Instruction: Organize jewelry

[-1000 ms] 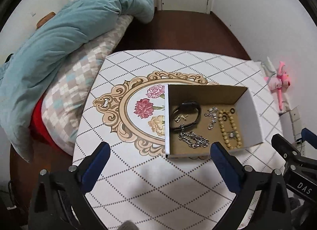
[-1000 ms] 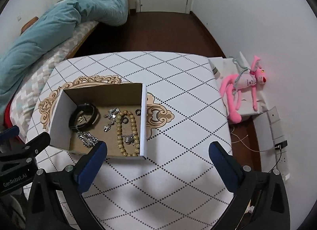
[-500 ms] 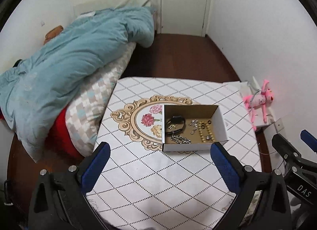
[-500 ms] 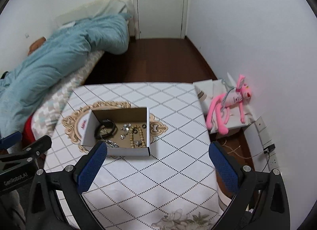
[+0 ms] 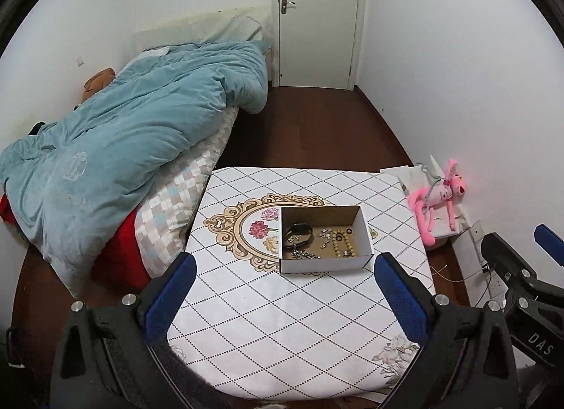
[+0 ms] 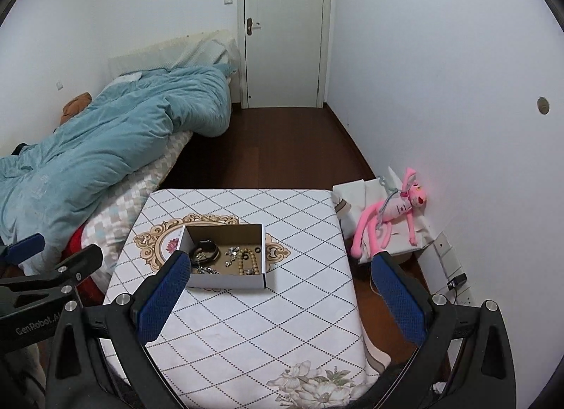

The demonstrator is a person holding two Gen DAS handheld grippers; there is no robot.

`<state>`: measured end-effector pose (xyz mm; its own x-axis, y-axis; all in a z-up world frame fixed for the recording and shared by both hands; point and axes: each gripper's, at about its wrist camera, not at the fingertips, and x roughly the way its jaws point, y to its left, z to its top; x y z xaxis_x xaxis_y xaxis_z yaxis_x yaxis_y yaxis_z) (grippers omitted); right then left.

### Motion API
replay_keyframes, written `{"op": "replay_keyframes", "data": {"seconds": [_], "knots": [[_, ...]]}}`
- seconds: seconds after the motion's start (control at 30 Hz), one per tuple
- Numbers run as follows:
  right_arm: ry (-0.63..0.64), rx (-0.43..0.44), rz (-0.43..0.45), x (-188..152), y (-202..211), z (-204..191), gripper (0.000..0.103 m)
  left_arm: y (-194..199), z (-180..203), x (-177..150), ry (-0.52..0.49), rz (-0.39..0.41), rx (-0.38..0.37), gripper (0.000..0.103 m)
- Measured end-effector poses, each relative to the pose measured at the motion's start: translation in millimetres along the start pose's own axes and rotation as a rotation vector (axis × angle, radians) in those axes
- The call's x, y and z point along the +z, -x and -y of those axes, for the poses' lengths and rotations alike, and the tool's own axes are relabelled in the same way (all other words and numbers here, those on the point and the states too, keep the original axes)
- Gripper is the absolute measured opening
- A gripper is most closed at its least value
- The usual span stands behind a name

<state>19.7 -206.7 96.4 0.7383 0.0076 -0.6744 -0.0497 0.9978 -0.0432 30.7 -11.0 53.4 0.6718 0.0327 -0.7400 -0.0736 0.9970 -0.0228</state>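
Observation:
An open cardboard box [image 5: 365,229] sits on the white patterned table [image 5: 282,321]; it also shows in the right wrist view [image 6: 229,280]. Inside lie a black bracelet [image 5: 299,231], a silver chain [image 5: 304,254], a beige bead bracelet [image 5: 341,245] and small silver pieces [image 5: 325,234]. My left gripper [image 5: 280,289] is open and empty, high above the table's near edge, well back from the box. My right gripper [image 6: 278,289] is open and empty, likewise raised and back from the box.
A bed with a teal duvet [image 5: 116,141] lies left of the table. A pink plush toy [image 5: 437,197] rests on white items by the right wall. A closed door [image 5: 317,18] stands at the far end, with dark wood floor [image 5: 310,127] between.
Both grippers have pulled up and back from the box, which now looks much smaller. The whole table and room have come into view. Both stayed open and empty.

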Motion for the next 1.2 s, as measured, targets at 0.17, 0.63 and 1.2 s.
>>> {"op": "replay_keyframes", "data": {"seconds": [0.17,0.63,1.2], "knots": [[-0.005,0.002,-0.001,0.6,10.2,2.9,0.103,4.0,0.9,-1.2,0.006,-0.009,-0.004,0.103],[-0.032,-0.013,-0.068,11.1,-26.4,9.5,0.103,-33.2,3.1,14.2,0.001,-0.086,0.018,0.103],[-0.007,-0.007,-0.198,27.1,-100.8,0.8,0.103,-84.4,9.7,31.6,-0.004,-0.221,0.01,0.103]]}}
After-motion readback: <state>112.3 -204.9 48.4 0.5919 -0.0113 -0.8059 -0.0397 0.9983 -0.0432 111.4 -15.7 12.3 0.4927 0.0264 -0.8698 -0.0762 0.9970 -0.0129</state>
